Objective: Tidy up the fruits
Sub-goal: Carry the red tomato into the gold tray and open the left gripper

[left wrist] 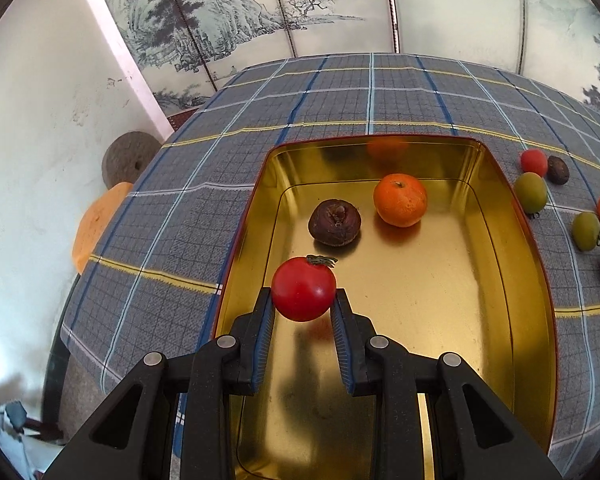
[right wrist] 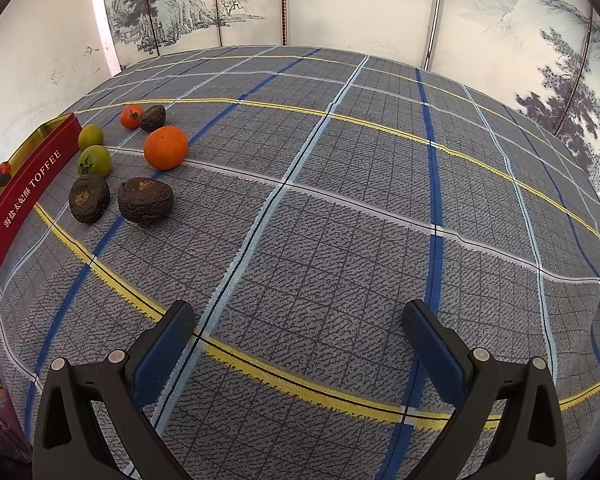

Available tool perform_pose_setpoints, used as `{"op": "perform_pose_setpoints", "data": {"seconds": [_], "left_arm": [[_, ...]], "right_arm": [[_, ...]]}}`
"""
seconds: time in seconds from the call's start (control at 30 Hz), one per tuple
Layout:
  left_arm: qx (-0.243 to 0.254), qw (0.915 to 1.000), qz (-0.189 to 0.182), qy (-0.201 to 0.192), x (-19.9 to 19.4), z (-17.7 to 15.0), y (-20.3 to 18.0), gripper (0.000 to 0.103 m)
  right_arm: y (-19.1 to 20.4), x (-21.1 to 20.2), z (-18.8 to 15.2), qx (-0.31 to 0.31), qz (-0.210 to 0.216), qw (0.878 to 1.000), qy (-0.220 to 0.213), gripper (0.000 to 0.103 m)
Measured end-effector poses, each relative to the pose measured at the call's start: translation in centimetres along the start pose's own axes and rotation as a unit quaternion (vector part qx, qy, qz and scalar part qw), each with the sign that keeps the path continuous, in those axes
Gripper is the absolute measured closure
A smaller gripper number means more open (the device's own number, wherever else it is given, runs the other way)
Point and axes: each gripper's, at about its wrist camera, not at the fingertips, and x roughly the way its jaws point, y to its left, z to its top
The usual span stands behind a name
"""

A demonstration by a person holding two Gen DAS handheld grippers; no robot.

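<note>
Downward-tilted, the left gripper (left wrist: 303, 300) hangs over the gold tin (left wrist: 500, 208), its fingers clamped on a red tomato (left wrist: 303, 289). Meanwhile the right gripper (right wrist: 298, 334) angles toward the plaid surface (right wrist: 340, 200), fingers spread and empty.

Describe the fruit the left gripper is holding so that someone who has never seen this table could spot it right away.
Find the gold-lined tin on the plaid tablecloth. Above its near end, the left gripper clamps a red tomato. Unlike the orange and the wrinkled brown fruit on the tin's floor, it is glossy, red and green-capped.
</note>
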Motion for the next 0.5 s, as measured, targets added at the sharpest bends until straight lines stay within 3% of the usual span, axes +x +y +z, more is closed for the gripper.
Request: {"op": "perform_pose_setpoints", "data": {"seconds": [0.5], "left_arm": [[0.011,0.9997,0.018,0.012,1.5,1.7,-0.2,0.073]], "right_arm": [[0.1,0.0,0.1,0.000,0.000,1.000,0.000,0.000]]}}
